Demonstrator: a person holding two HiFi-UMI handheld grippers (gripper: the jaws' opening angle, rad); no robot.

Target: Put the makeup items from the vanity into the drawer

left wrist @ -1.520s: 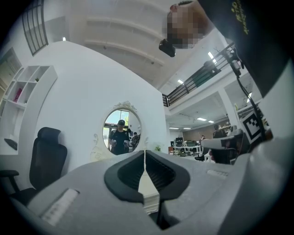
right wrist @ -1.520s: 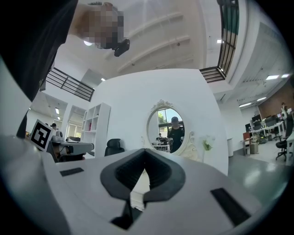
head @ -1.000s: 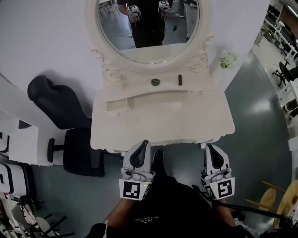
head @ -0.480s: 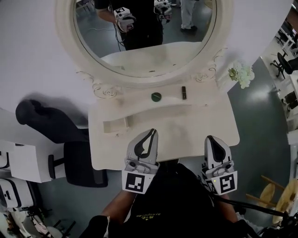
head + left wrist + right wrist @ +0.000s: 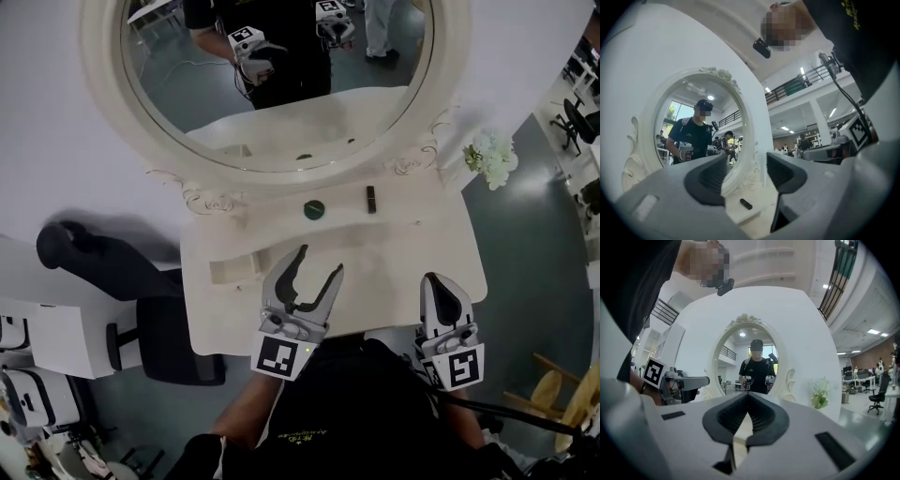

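1. Head view, step in hand: the approach is judged to be under way. Nothing has been lifted, and both makeup items are found on the raised back shelf of the vanity, below the mirror.
2. Left gripper: its jaws are opening with nothing between the pads. It is held over the front of the vanity top, well short of the items.
3. Right gripper: its jaws are pressed together and empty, at the front right edge.
4. Items: a round green piece, low and flat; a small dark stick laid near it on the right, apart from it.
5. Next move, as judged: a forward reach with spread jaws is called for. The drawer cannot be identified with certainty.
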